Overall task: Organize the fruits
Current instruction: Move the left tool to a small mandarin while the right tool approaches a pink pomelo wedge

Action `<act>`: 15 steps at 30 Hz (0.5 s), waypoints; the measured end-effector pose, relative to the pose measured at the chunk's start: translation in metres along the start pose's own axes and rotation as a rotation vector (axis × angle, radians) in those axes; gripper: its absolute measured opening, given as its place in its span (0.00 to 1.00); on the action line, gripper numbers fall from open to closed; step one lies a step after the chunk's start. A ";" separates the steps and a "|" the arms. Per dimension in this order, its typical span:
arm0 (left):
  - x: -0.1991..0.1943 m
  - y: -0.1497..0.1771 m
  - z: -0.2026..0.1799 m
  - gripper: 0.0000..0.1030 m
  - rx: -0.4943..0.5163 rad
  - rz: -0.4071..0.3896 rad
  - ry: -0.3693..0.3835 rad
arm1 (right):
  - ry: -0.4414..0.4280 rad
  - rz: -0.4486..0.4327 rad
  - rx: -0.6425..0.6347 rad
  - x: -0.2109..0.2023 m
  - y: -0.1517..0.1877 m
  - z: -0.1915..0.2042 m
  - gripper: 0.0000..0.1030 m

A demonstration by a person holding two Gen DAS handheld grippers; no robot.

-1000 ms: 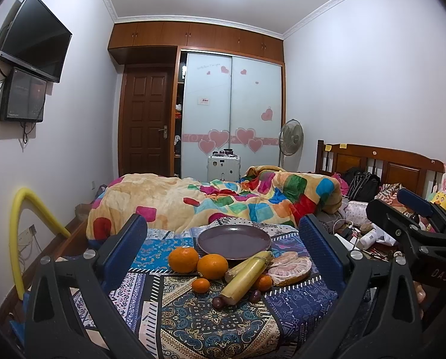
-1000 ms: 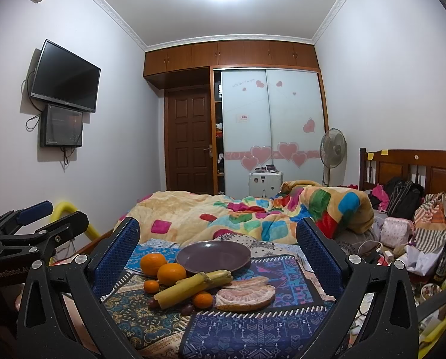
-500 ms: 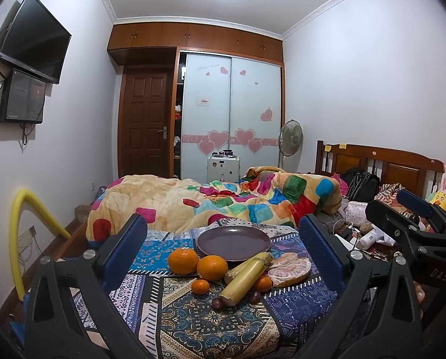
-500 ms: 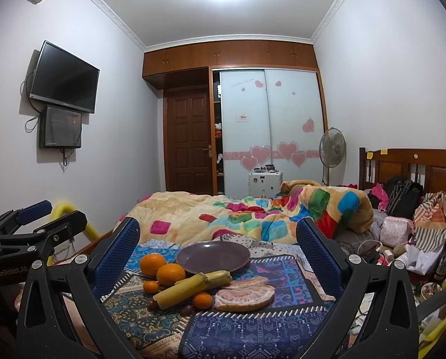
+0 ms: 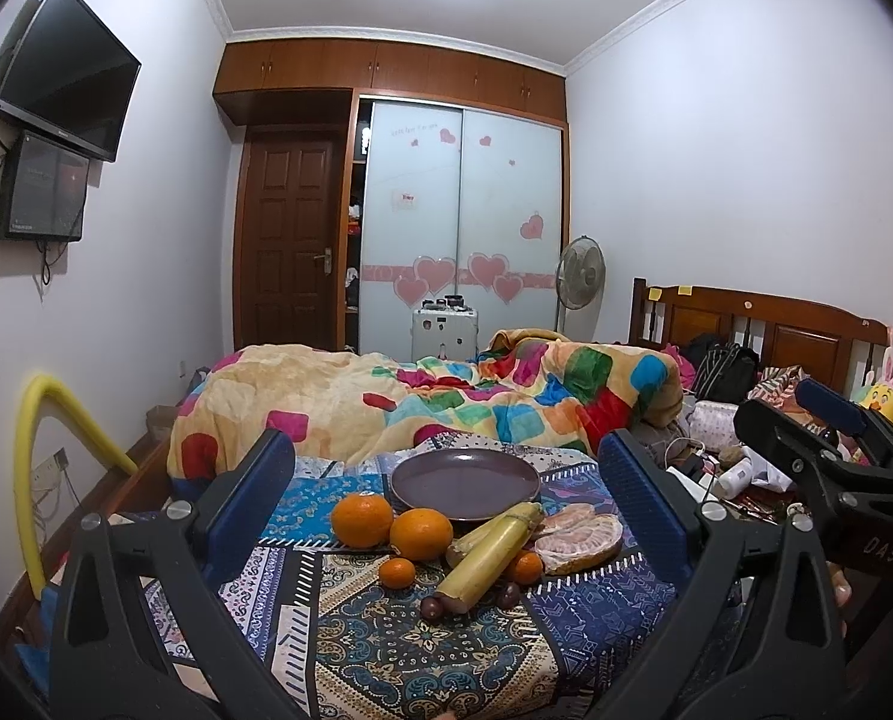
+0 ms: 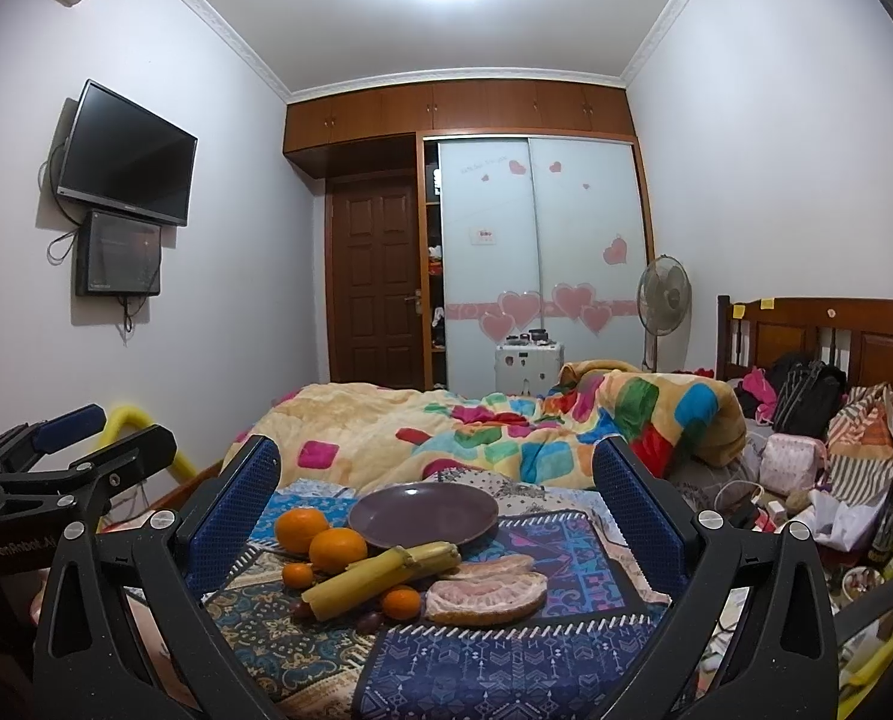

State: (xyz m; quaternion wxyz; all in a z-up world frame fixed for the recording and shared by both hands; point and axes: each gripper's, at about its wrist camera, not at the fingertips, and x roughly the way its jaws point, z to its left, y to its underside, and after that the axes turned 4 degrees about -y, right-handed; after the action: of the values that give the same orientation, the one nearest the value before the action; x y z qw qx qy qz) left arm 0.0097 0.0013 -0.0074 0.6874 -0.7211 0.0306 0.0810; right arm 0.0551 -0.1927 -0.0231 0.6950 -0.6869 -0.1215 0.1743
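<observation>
left claw (image 5: 446, 498): released, holding nothing
right claw (image 6: 437, 495): released, holding nothing
fruit: oranges (image 5: 421, 533), sugarcane stick (image 5: 494, 555), peeled pomelo (image 6: 487, 591) – bunched on the patterned surface (image 5: 386, 648), just before the purple plate (image 5: 465, 484), which is bare
risk: oranges likely roll if nudged – sugarcane lies against them
around: rumpled quilt (image 6: 446, 432) behind plate

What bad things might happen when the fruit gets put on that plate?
1. The round oranges lie on a soft patterned cloth and might roll if nudged.
2. The long yellow stalk leans across a small orange; lifting either could shift the other.
3. The peeled pomelo may squash in a hand-held gripper.
</observation>
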 end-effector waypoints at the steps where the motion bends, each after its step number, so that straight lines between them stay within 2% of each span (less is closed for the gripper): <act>1: 0.002 0.001 0.001 1.00 -0.002 0.004 -0.003 | 0.002 0.006 0.003 0.002 0.001 -0.001 1.00; 5: 0.019 0.008 0.005 1.00 0.014 0.048 -0.003 | 0.018 0.044 0.009 0.013 0.007 -0.008 1.00; 15: 0.078 0.048 0.022 1.00 0.026 0.240 -0.020 | 0.077 0.255 -0.030 0.069 0.051 -0.040 1.00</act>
State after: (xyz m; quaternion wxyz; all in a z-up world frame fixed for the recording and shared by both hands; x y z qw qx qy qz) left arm 0.0777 0.0258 -0.0678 0.6823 -0.7024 0.1109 0.1697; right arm 0.1299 -0.2013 -0.0801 0.6611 -0.7131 -0.0089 0.2332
